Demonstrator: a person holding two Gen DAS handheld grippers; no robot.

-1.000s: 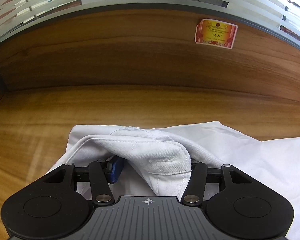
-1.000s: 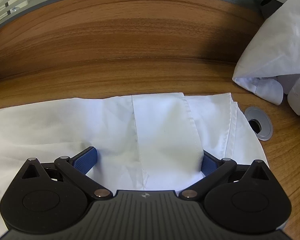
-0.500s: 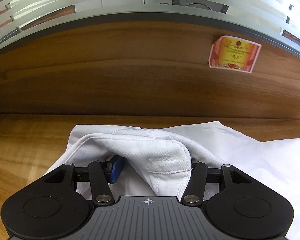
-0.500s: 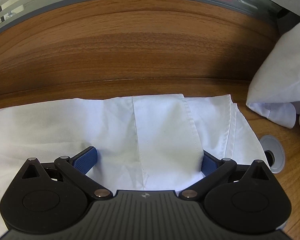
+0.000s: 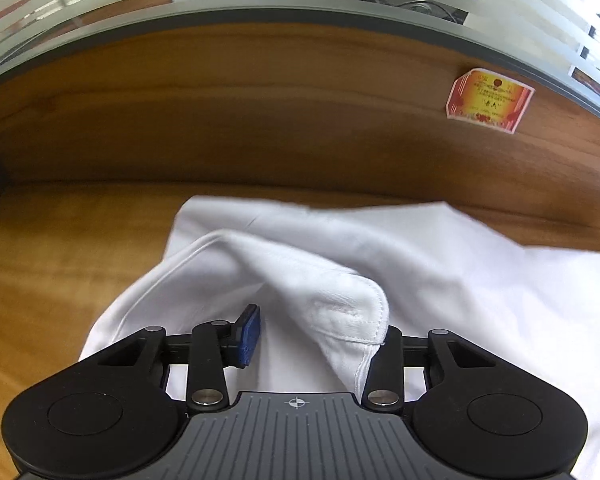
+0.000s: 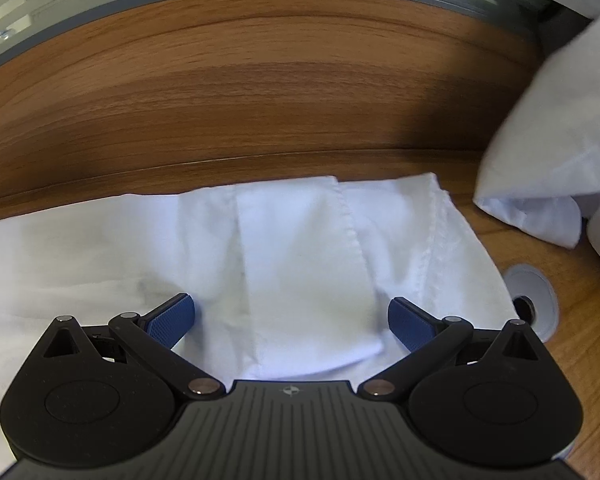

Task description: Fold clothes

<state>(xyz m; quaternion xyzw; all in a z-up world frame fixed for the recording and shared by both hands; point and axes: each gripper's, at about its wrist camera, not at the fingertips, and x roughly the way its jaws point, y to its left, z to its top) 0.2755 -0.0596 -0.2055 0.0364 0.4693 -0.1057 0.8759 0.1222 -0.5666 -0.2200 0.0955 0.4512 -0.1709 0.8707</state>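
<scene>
A white shirt (image 5: 460, 264) lies spread on the wooden table (image 5: 60, 260), close to the back panel. Its stitched collar (image 5: 340, 300) rises in a fold between the fingers of my left gripper (image 5: 320, 328), which is shut on it. The left blue pad (image 5: 249, 336) shows, while the collar hides the right one. In the right wrist view the same shirt (image 6: 100, 248) lies flat, with a seamed strip (image 6: 300, 260) running toward me. My right gripper (image 6: 292, 314) stands open over that strip, both blue pads bare and well apart.
A wooden back panel (image 5: 260, 120) with frosted glass above closes off the table's far side, and a red and yellow sticker (image 5: 490, 100) is stuck on it. A heap of white clothes (image 6: 552, 140) sits at the right. A grey cable grommet (image 6: 534, 296) lies beside the shirt's right edge.
The shirt has shifted toward the back panel. The cloth that covered my right gripper's right pad has dropped away, leaving that pad bare. The collar still sits between my left fingers.
</scene>
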